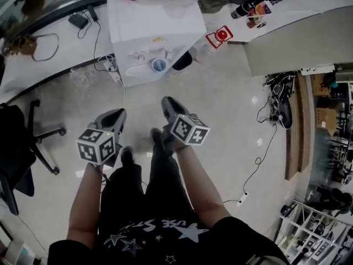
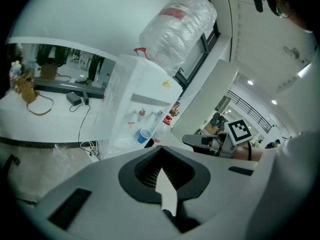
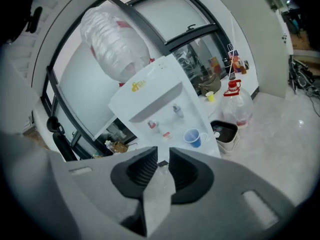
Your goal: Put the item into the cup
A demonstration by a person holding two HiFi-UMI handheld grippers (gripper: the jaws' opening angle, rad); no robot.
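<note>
A blue cup (image 1: 159,65) (image 2: 145,135) (image 3: 192,137) stands on the drip tray of a white water dispenser (image 1: 149,26) (image 2: 142,96) (image 3: 160,96), which has a clear bottle on top. In the head view my left gripper (image 1: 117,115) and right gripper (image 1: 167,101) are held side by side at waist height, well short of the dispenser and pointing toward it. The left gripper (image 2: 162,148) is shut, tips touching, with nothing seen in it. The right gripper (image 3: 163,149) is open by a narrow gap, with nothing between its pads. No separate item is visible.
A black bin (image 3: 225,133) (image 1: 182,61) and a red-capped water jug (image 3: 236,104) (image 1: 219,36) stand right of the dispenser. An office chair (image 1: 25,142) is at the left. Cables (image 1: 278,106) and a power strip (image 1: 113,70) lie on the tiled floor.
</note>
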